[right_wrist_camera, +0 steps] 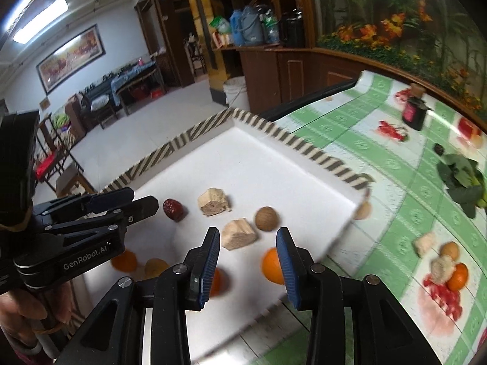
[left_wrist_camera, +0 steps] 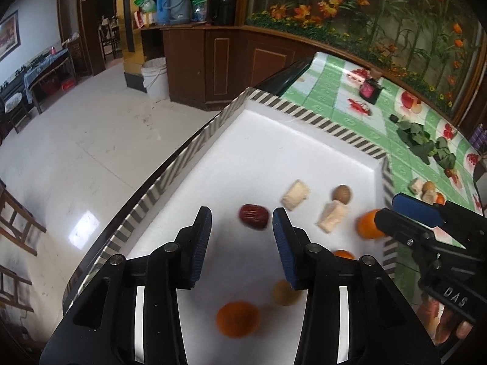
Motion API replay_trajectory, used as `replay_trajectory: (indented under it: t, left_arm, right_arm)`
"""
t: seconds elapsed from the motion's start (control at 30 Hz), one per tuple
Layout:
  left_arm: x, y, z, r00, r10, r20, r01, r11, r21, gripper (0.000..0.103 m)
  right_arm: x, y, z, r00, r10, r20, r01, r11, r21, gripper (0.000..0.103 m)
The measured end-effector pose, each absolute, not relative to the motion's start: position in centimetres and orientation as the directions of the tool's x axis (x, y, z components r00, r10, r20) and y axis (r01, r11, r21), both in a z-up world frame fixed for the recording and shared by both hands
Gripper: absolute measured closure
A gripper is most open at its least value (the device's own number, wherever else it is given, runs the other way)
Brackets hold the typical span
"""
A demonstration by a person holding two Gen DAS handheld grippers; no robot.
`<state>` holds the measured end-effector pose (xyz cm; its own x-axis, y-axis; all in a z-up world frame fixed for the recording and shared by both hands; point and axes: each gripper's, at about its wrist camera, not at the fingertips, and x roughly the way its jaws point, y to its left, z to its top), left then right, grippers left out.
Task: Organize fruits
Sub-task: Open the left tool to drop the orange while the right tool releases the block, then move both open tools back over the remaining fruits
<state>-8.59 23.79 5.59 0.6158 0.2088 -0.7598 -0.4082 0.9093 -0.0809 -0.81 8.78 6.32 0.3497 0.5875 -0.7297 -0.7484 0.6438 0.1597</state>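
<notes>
Left wrist: I see left gripper (left_wrist_camera: pixel 242 223) jaws released above the tray (left_wrist_camera: pixel 304 140), red date (left_wrist_camera: pixel 253 216) just beyond; right gripper (right_wrist_camera: pixel 248 245) jaws released too, empty.

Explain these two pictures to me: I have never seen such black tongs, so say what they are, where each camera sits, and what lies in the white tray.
No robot: a person holds a two-finger tool in each hand. Each picture comes from a camera on one tool, looking along its fingers. The left gripper and right gripper both stand open, holding nothing. In the white tray with its striped rim lie a red date, a walnut, two pale wrapped pieces and several oranges. More pieces sit on the green tablecloth.
</notes>
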Motion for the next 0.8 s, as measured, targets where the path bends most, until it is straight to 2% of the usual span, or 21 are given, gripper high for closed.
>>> replay_trajectory:
  t: [0.5, 0.8]
  left_arm:
    - [-6.3, 14.6, 7.2, 0.667, 0.06, -0.743, -0.211, 0.971, -0.111, 0.061]
    - [-3.6, 9.5, 6.8, 0.651, -0.025, -0.759, -0.102, 0.988, -0.12, 0.061]
  right_arm:
    - [0.7, -2.5, 6.3, 0.479, 0.498, -0.723, -0.588, 0.793, 0.157, 0.066]
    - [2.8, -9.7, 4.5, 0.509, 0.403, -0.761, -0.461, 0.874, 0.154, 0.066]
